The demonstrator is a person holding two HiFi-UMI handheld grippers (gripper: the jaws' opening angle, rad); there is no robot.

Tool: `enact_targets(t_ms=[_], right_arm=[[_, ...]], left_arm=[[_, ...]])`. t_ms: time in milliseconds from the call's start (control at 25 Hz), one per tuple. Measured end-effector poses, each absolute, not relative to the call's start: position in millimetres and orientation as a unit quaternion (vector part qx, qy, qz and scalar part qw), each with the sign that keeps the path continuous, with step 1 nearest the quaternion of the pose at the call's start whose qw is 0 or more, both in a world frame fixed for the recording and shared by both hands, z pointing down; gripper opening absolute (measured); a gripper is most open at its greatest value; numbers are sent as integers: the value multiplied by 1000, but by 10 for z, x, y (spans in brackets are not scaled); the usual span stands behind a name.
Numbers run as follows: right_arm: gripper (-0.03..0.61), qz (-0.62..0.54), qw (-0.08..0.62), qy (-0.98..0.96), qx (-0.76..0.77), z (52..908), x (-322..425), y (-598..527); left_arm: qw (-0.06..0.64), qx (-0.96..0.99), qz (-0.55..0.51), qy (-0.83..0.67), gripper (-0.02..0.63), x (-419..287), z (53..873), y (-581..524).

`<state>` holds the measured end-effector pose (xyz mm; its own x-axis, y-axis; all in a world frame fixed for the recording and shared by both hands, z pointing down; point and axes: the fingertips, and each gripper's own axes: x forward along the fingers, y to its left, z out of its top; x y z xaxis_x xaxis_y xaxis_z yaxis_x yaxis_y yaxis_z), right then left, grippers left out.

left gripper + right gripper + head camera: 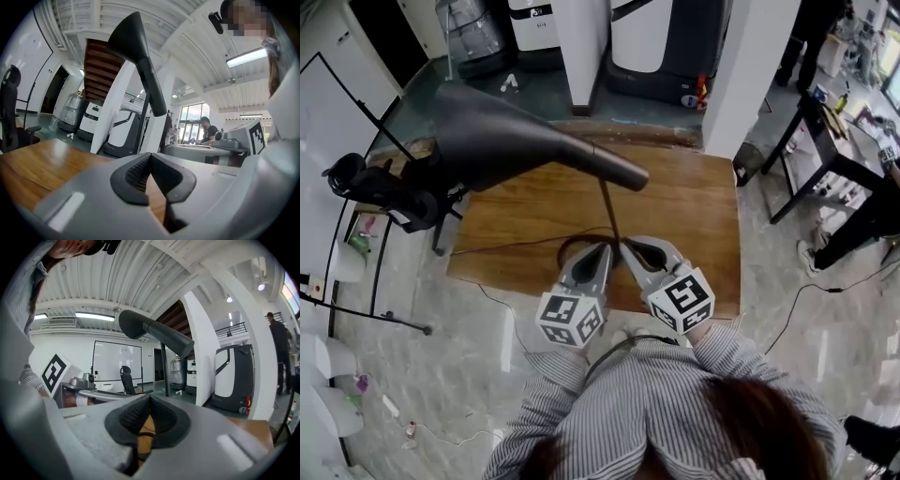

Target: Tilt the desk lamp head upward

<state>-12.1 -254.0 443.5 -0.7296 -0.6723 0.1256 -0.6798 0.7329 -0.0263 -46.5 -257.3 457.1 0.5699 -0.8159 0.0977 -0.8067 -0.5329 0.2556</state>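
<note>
Table (694,216) – one, wooden, seen whole only in the head view.

Desk lamp – one. It stands on the table toward the near edge. Its dark cone head (516,141) reaches out to the left past the table's left side, on one thin stem (609,211). The round base (570,246) lies just beyond the gripper tips and is partly hidden by them. Both gripper views show the head from below, high above the jaws (136,51) (150,331); neither shows the base.

Office chair (380,187) – one, black, left of the table.

Grippers – two, side by side, tips near the stem but apart from it.
- Left gripper (602,251): jaws together, nothing between them, as its own view confirms (150,157).
- Right gripper (628,247): jaws together at the tips, holding nothing (149,399).

Marker cubes – two, one on each gripper (570,321) (682,300).

Cable (506,246) – one thin dark line across the table, possibly the lamp's.

Only the right gripper view shows the whiteboard (117,359).
</note>
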Motion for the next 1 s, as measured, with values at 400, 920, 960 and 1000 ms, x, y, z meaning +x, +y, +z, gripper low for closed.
enact_targets(t_ms=[400,920,960,1000], right_arm=[[2,45,66,-927,365,4512,-66,-2527],[2,68,61,-927,363,4564,-71,-2522],[2,69,61,-927,363,4570,-67,-2519],[2,70,61,-927,362,4574,-65,-2517]], left_arm=[[143,870,-15,-472,6,-404,4569,-2571],[165,869,-13,-465,6,-370,4676,-2537],[165,870,-13,-465,6,-360,4678,-2536],[166,870,-13,-463,6,-348,4680,-2533]])
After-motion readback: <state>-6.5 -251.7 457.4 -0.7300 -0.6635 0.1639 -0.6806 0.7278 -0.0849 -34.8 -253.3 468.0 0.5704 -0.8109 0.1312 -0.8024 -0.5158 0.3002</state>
